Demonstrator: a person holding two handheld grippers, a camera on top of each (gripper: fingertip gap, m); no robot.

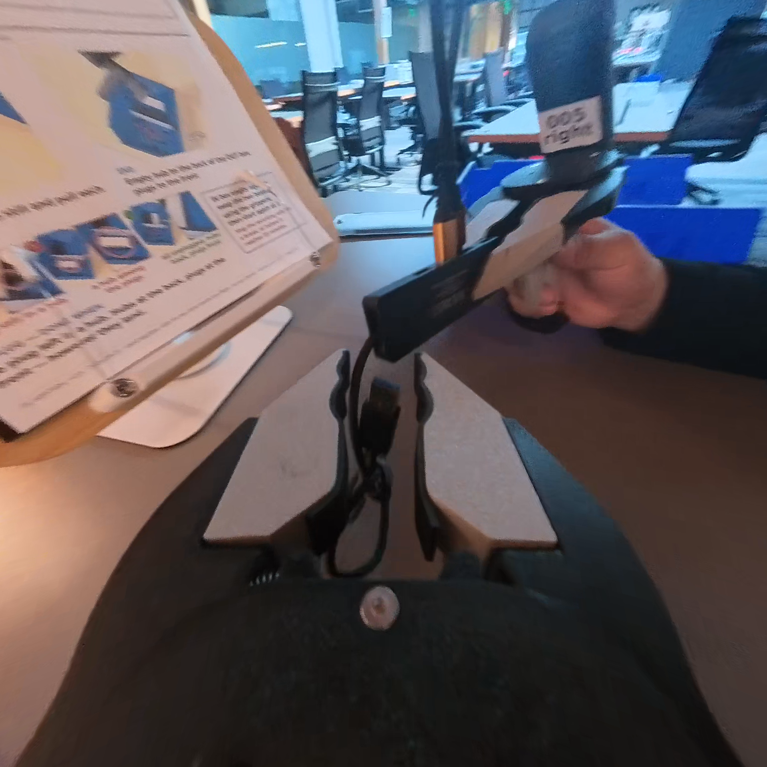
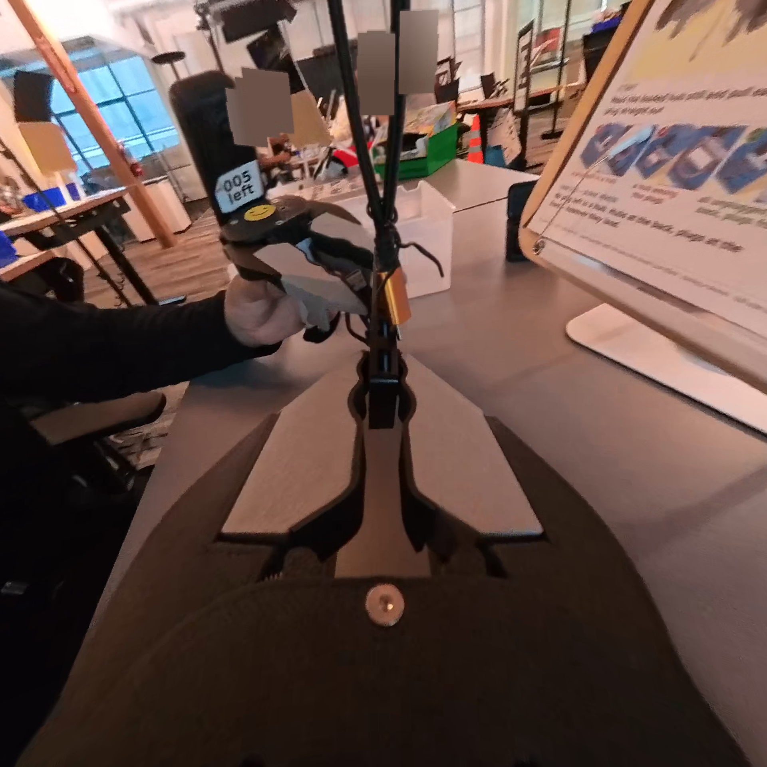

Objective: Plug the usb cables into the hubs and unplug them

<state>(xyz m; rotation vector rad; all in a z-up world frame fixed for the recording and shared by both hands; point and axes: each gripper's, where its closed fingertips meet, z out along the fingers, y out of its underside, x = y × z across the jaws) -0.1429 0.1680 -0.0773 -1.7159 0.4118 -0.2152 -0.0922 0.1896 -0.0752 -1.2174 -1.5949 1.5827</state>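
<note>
Slim black hub [image 1: 419, 309] in right tongs [image 1: 477, 269]

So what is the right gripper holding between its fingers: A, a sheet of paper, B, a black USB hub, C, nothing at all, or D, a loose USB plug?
B: the right gripper is clamped on the long black USB hub, whose short cable hangs toward the left gripper.

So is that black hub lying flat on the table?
No, the right tool holds the black hub up in the air above the table.
</note>
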